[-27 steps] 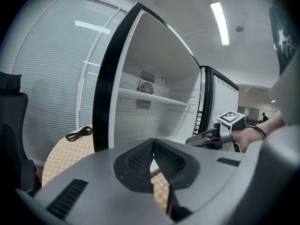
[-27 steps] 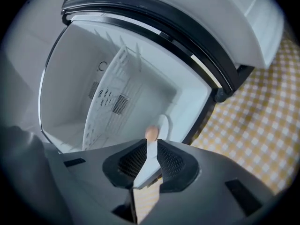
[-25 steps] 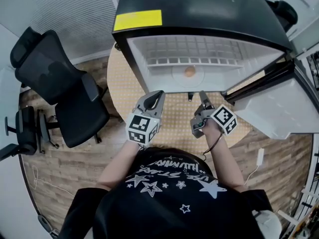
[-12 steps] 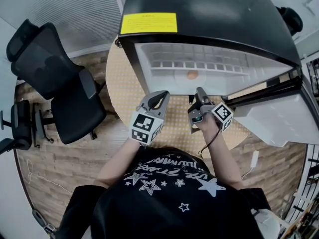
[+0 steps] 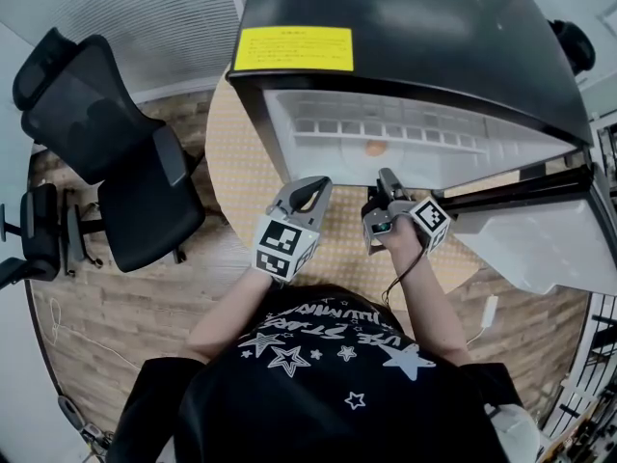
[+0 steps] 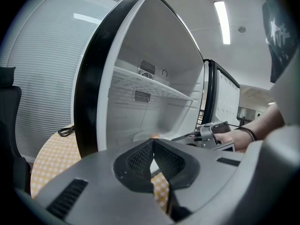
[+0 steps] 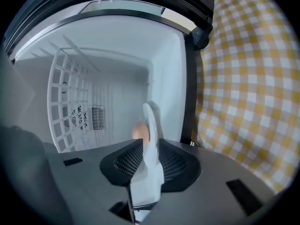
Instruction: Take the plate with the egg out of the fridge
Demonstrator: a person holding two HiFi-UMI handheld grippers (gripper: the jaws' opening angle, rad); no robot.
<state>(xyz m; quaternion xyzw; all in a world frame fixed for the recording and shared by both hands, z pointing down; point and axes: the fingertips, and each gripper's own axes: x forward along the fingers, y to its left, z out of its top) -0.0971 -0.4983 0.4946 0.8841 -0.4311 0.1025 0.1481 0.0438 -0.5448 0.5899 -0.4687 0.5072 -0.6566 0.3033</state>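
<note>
A black mini fridge (image 5: 415,37) stands open before me. On its white floor lies a white plate (image 7: 151,121) with a brown egg (image 7: 139,131) on it; the egg (image 5: 374,147) also shows in the head view. My right gripper (image 7: 150,146) is rolled on its side at the fridge mouth; its jaws have just been closing, and the pads now press on the plate's near rim. In the head view the right gripper (image 5: 384,177) reaches to the opening. My left gripper (image 5: 318,183) hangs beside it, shut and holding nothing, outside the fridge. From the left gripper (image 6: 152,144) view I see the egg (image 6: 153,136) low inside.
The fridge door (image 5: 540,230) swings open to the right. A wire shelf (image 5: 386,128) spans the compartment above the plate. The fridge stands on a round yellow chequered surface (image 5: 241,181). A black office chair (image 5: 106,143) is at the left on the wooden floor.
The right gripper has rolled about its own axis and edged down to the fridge's mouth. The left gripper has kept its place.
</note>
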